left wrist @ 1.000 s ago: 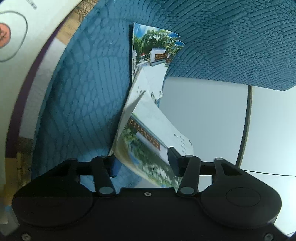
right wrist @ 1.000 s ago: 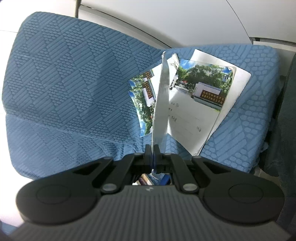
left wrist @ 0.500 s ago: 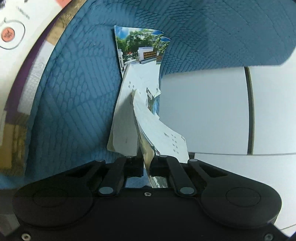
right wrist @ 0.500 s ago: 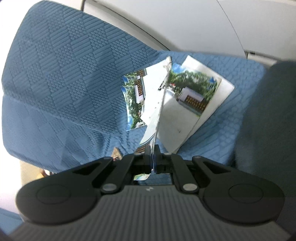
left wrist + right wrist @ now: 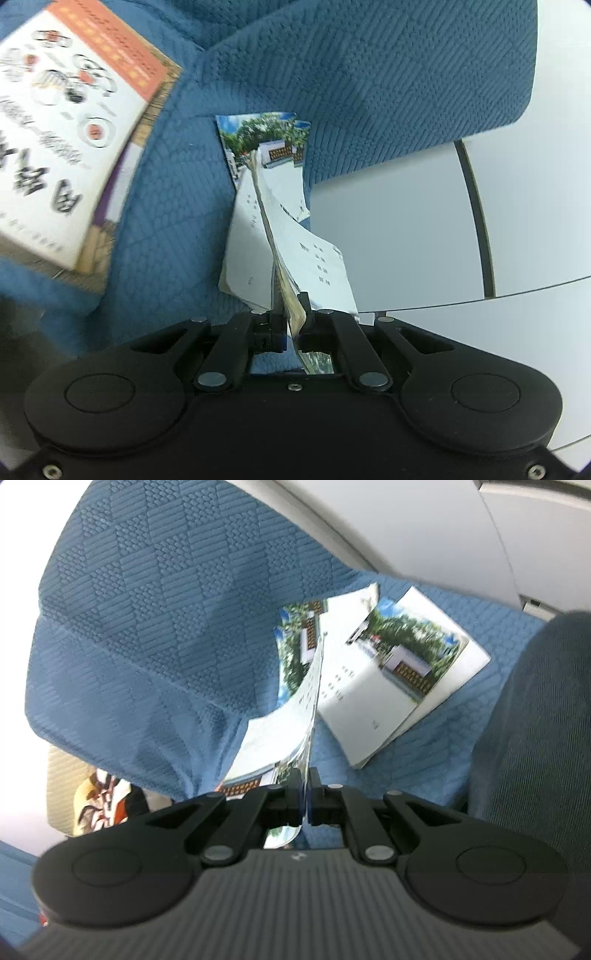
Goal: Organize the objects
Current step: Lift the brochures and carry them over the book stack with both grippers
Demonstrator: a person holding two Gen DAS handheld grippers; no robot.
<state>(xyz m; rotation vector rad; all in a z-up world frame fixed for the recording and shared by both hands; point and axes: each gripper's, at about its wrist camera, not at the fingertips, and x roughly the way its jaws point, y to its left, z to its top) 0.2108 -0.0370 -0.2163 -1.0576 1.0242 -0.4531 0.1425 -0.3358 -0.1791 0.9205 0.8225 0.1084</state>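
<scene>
Pinching glossy bent booklets (image 5: 291,236): left tongs (image 5: 291,314), right tongs (image 5: 304,794)

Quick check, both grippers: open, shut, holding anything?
Left gripper: shut on a bundle of booklets.
Right gripper: shut on the edge of a booklet page.

Right tongs (image 5: 305,794) clamped on booklet (image 5: 310,686) edge; second booklet (image 5: 402,679) flat on blue cushion (image 5: 147,609).

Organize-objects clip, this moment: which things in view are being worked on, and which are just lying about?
In the job:
- left gripper, shut on the booklets
- right gripper, shut on the same booklets

Lying about:
- blue quilted cloth
- orange-and-white book
- white panel
</scene>
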